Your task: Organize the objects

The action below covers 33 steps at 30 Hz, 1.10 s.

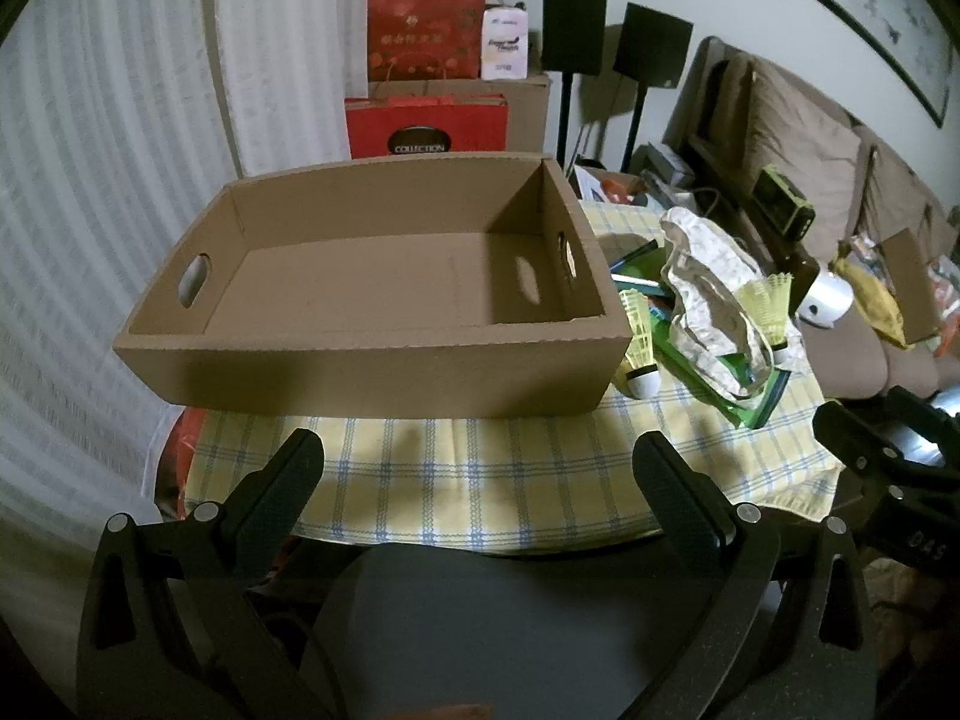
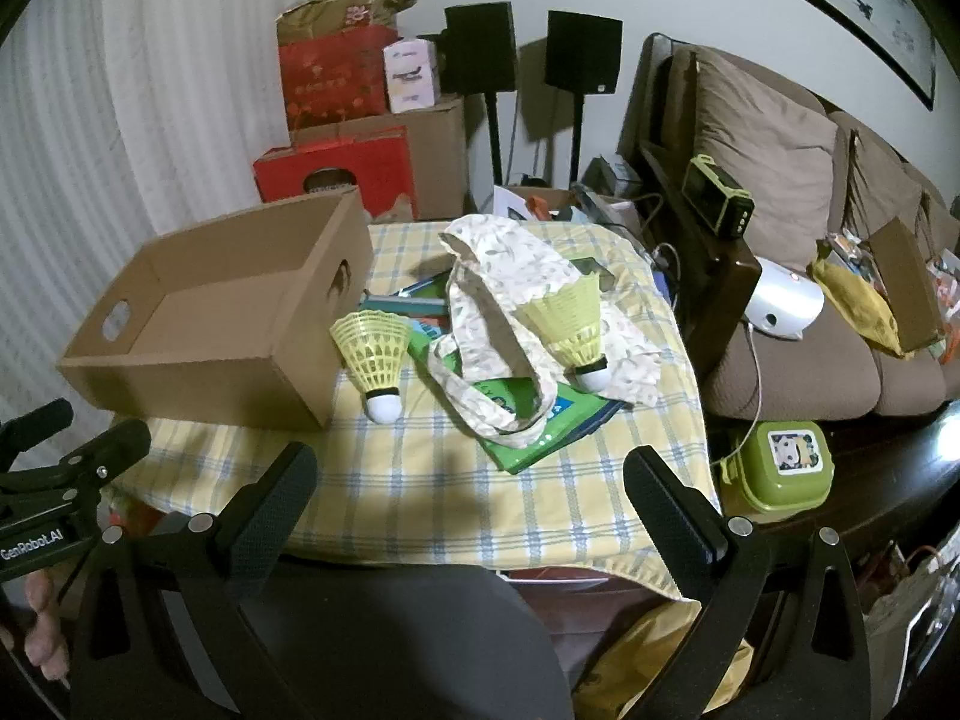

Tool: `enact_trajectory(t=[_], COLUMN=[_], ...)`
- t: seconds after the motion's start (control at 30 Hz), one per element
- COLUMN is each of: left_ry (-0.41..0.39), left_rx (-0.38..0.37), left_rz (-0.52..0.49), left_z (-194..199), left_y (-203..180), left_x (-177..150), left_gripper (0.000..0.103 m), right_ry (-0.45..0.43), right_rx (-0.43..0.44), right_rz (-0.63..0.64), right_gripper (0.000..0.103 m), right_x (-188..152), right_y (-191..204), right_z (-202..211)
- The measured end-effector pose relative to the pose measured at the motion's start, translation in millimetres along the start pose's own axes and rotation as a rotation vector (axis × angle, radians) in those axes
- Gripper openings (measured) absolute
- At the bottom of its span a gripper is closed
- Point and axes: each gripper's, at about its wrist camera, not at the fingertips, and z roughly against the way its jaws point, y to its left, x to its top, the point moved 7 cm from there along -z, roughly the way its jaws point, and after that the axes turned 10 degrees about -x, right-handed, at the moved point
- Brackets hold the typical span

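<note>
An open brown cardboard box (image 1: pixel 372 372) (image 2: pixel 198 384) with hand holes stands on the left of a yellow checked tablecloth (image 1: pixel 480 474) (image 2: pixel 432 480); nothing lies inside it. To its right lie two yellow shuttlecocks with white tips, one (image 2: pixel 375 354) (image 1: pixel 639 348) beside the box and one (image 2: pixel 573 324) (image 1: pixel 774 312) on a floral cloth bag (image 2: pixel 498 312) (image 1: pixel 708 294). The bag rests on green and blue books (image 2: pixel 540 426) (image 1: pixel 750 402). My left gripper (image 1: pixel 480 468) hangs open before the box's near wall, holding nothing. My right gripper (image 2: pixel 471 480) hangs open over the cloth, short of the books.
A brown sofa (image 2: pixel 798 192) with cushions and clutter runs along the right. A green lidded container (image 2: pixel 780 462) sits on a dark surface by the table's right corner. Red gift bags (image 1: pixel 426 36) and cardboard boxes, plus two black speakers on stands (image 2: pixel 582 54), fill the back wall.
</note>
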Motion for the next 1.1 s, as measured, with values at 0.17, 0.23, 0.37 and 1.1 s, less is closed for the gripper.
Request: enact_trajectory(t=[0.17, 0.23, 0.37, 1.1], left_ry=[0.0, 0.001, -0.001, 0.001], left_rx=[-0.001, 0.001, -0.001, 0.004], left_rz=[0.0, 0.0, 0.002, 0.005], left_z=[0.3, 0.6, 0.4, 0.8], left_y=[0.1, 0.4, 0.5, 0.5], left_x=[-0.7, -0.9, -0.6, 0.7], left_gripper=[0.103, 0.103, 0.103, 0.103], right_ry=[0.001, 0.0, -0.003, 0.004], right_rx=[-0.001, -0.002, -0.001, 0.016], right_rz=[0.0, 0.0, 0.001, 0.023], right_gripper=[0.103, 0.103, 0.103, 0.103], right_x=[0.3, 1.7, 0.2, 3.0], right_y=[0.5, 0.6, 1.5, 5.6], right_z=[0.5, 1.0, 2.1, -1.5])
